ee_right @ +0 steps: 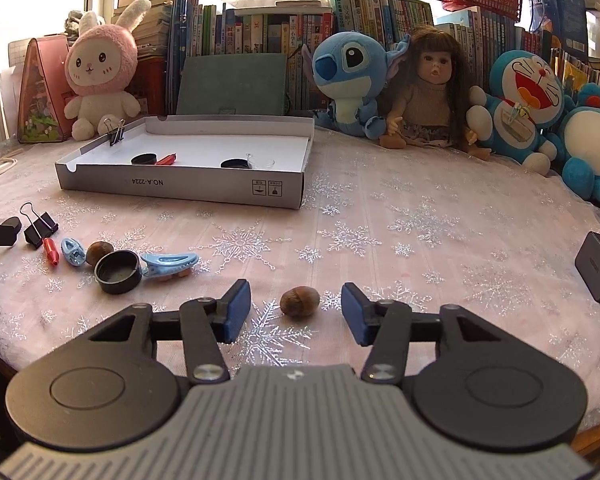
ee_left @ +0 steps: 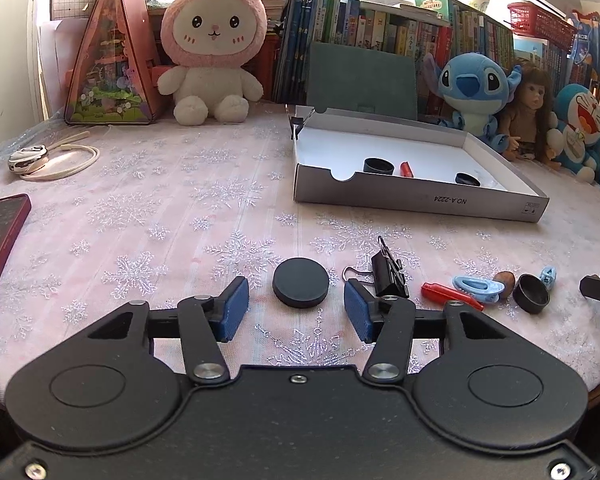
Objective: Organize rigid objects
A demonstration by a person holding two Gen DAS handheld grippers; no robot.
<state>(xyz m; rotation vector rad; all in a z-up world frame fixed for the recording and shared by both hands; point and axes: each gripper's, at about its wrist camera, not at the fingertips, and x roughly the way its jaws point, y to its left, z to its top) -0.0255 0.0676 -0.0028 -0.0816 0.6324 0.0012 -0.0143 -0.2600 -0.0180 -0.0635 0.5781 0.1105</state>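
A flat black disc (ee_left: 300, 282) lies on the snowflake cloth between the blue pads of my left gripper (ee_left: 295, 283), which is open with a gap on each side. A brown nut (ee_right: 300, 300) lies between the pads of my right gripper (ee_right: 295, 287), also open and not touching it. Close together on the cloth are a black binder clip (ee_left: 388, 276), a red piece (ee_left: 448, 296), a blue hair clip (ee_left: 478, 288), a second nut (ee_left: 504, 279) and a black cap (ee_left: 532, 293). The shallow grey box (ee_left: 420, 200) holds black caps and a red piece.
A red phone (ee_left: 0, 248) lies at the left edge and a white gadget with a cord (ee_left: 28, 160) further back. A dark charger block (ee_right: 596, 268) sits at the right. Plush toys, a doll and rows of books line the back of the table.
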